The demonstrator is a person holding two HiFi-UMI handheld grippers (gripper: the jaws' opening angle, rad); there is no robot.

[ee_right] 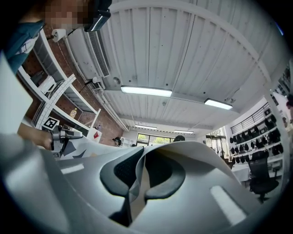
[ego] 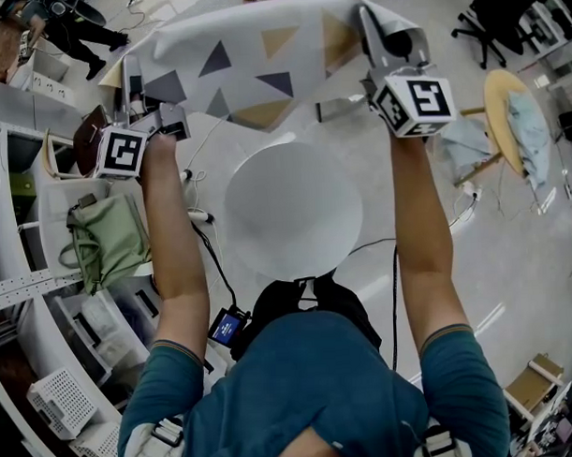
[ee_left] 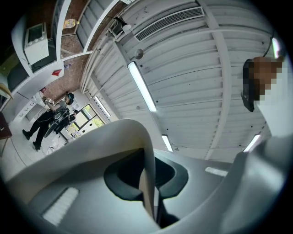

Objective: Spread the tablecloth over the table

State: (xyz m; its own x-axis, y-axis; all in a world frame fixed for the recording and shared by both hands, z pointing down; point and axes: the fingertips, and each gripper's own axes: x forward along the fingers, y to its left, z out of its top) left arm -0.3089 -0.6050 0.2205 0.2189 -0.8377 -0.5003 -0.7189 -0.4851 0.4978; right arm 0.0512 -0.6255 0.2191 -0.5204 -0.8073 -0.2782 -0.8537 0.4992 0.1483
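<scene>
While both arms reach up in the head view, the tablecloth (ego: 252, 60), pale with grey and tan triangles, is held in the air between the left tool (ego: 160, 115) and the right tool (ego: 373, 37), clear of the round white worktop (ego: 293, 209).

In the left gripper view, the jaws are pinched tight on a fold of the cloth (ee_left: 114, 141).

In the right gripper view, the jaws likewise clamp a cloth edge (ee_right: 183, 155), and the sheet runs off toward the left tool (ee_right: 64, 135).
</scene>
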